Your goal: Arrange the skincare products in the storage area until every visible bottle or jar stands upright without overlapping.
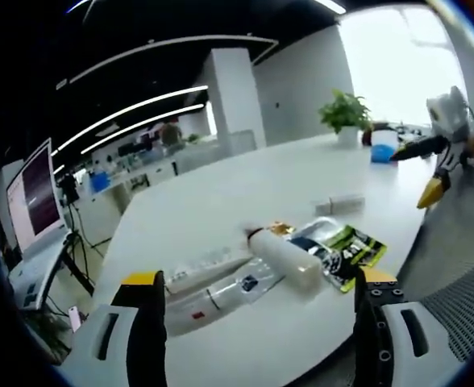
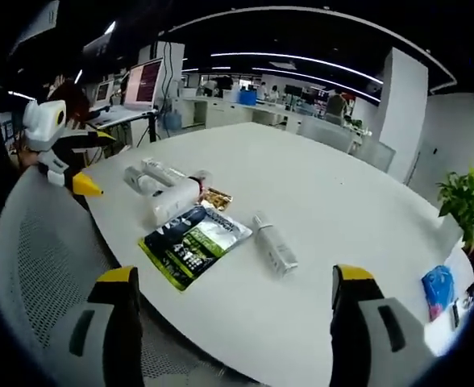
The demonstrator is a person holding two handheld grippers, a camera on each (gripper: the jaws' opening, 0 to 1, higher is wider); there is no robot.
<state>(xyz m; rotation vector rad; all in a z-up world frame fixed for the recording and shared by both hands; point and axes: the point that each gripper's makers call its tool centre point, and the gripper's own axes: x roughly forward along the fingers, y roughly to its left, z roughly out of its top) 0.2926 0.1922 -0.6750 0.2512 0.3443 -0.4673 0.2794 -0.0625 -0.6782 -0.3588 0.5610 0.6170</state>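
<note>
Several skincare items lie flat on the white round table [image 1: 221,201]. A white bottle [image 1: 285,258] [image 2: 172,201] lies on its side next to a green-black pouch [image 1: 346,250] [image 2: 193,242]. Two clear-white tubes [image 1: 213,298] [image 2: 144,179] lie beside it. A small white bottle [image 1: 339,203] [image 2: 275,243] lies apart from the rest. My left gripper [image 1: 259,298] hovers open near the table edge, just short of the tubes. My right gripper [image 2: 237,306] is open too, held back from the pouch. Each gripper appears in the other's view, the right gripper [image 1: 442,153] and the left gripper [image 2: 56,137].
A grey mesh chair [image 1: 463,258] [image 2: 51,258] stands at the table edge between the grippers. A potted plant [image 1: 346,113] [image 2: 463,201] and a blue item [image 1: 382,149] [image 2: 438,286] sit at the far side. A monitor [image 1: 35,193] stands off the table.
</note>
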